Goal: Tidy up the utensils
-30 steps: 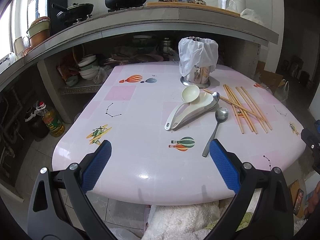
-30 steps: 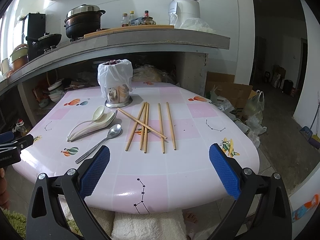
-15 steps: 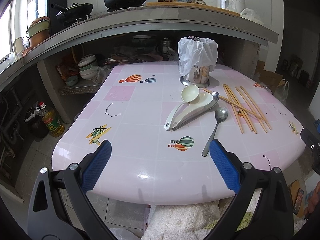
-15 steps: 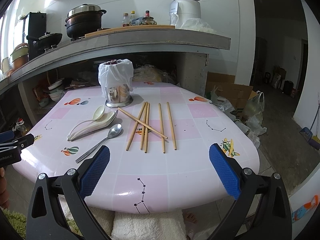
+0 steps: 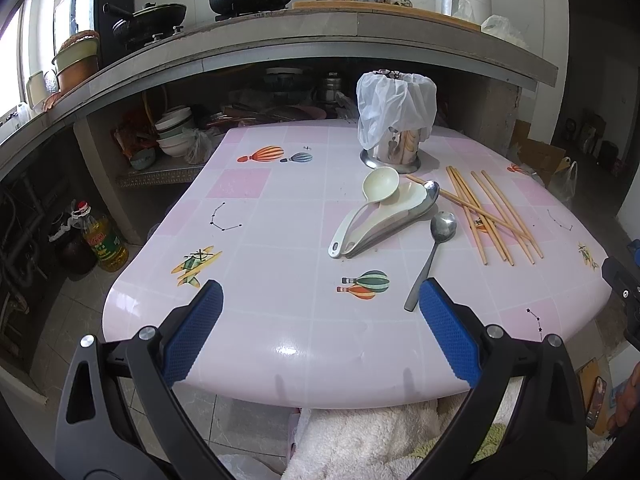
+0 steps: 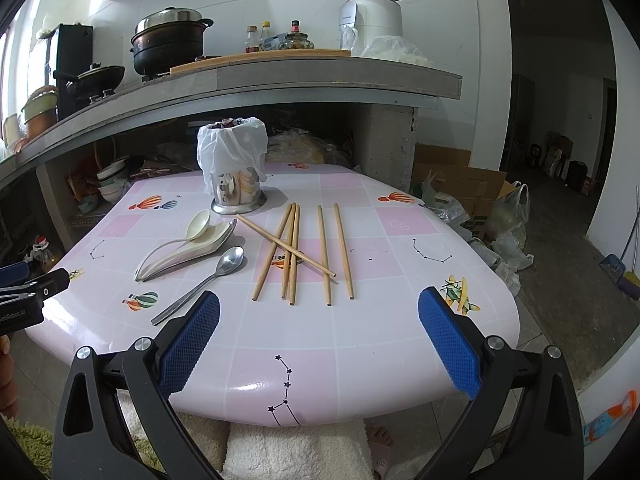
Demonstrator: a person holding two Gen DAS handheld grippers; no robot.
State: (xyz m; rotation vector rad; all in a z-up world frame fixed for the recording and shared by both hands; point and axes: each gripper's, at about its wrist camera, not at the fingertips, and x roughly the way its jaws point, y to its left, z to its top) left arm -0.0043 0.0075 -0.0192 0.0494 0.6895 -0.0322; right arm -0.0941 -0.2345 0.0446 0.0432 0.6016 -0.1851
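On the pink tiled table (image 5: 280, 320) (image 6: 380, 340) lie several wooden chopsticks (image 5: 492, 216) (image 6: 296, 252), a steel spoon (image 5: 434, 250) (image 6: 212, 276) and a stack of cream ladles and spoons (image 5: 380, 208) (image 6: 188, 242). Behind them stands a metal utensil holder (image 5: 394, 128) (image 6: 234, 168) draped in a white plastic bag. My left gripper (image 5: 320, 320) hovers open over the table's near edge, its right pad close to the steel spoon's handle. The right gripper (image 6: 320, 324) is open too, just short of the chopstick ends. Neither holds anything.
A concrete counter (image 5: 320, 40) (image 6: 280, 76) with pots, bottles and an appliance overhangs the table's far side. Bowls (image 5: 172, 136) are stacked under it at left. An oil bottle (image 5: 102, 240) stands on the floor. A white fluffy cloth (image 6: 296, 452) lies below the near edge.
Both views shifted only slightly; the grippers stay open and no utensil has moved.
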